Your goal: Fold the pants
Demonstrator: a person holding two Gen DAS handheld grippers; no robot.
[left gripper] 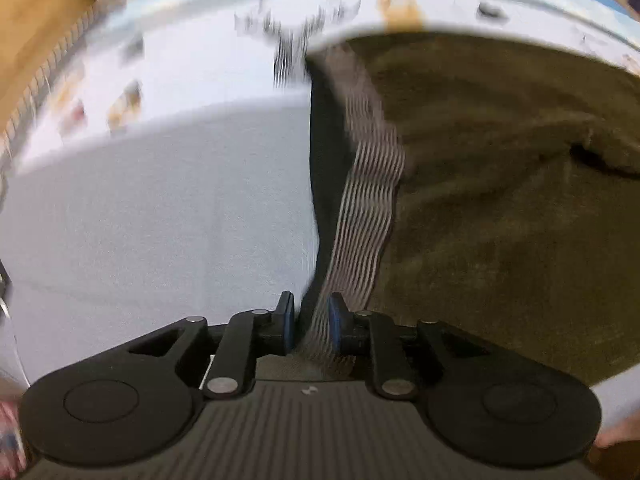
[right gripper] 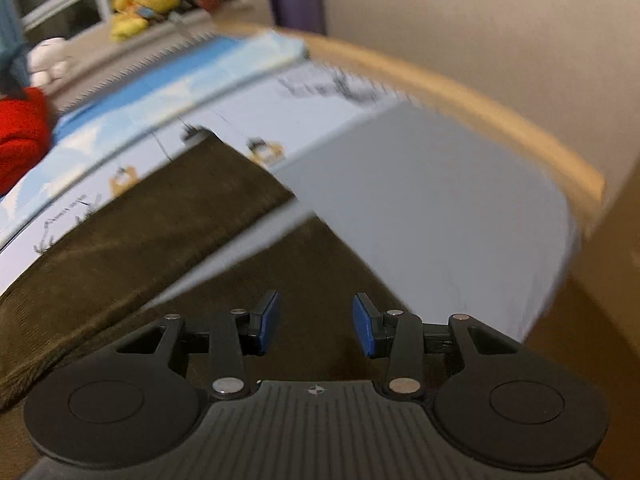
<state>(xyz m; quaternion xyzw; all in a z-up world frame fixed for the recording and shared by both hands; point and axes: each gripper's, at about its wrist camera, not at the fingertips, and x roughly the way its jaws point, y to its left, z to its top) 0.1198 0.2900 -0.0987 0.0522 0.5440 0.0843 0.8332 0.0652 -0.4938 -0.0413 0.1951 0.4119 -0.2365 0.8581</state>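
Across the left wrist view, a pale sheet (left gripper: 160,220) with a printed band is covering the bed, its wooden frame (left gripper: 36,20) showing at upper left; bare sheet is lying open leftward. Olive pants (left gripper: 500,208) are filling the right half, and the left gripper (left gripper: 311,322) is pinching their striped waistband (left gripper: 360,216).

From the right wrist, the sheet is running to a wooden edge (right gripper: 480,108) beside a beige wall (right gripper: 480,12). The right gripper (right gripper: 316,324) is hovering with jaws apart over the pants, holding nothing.
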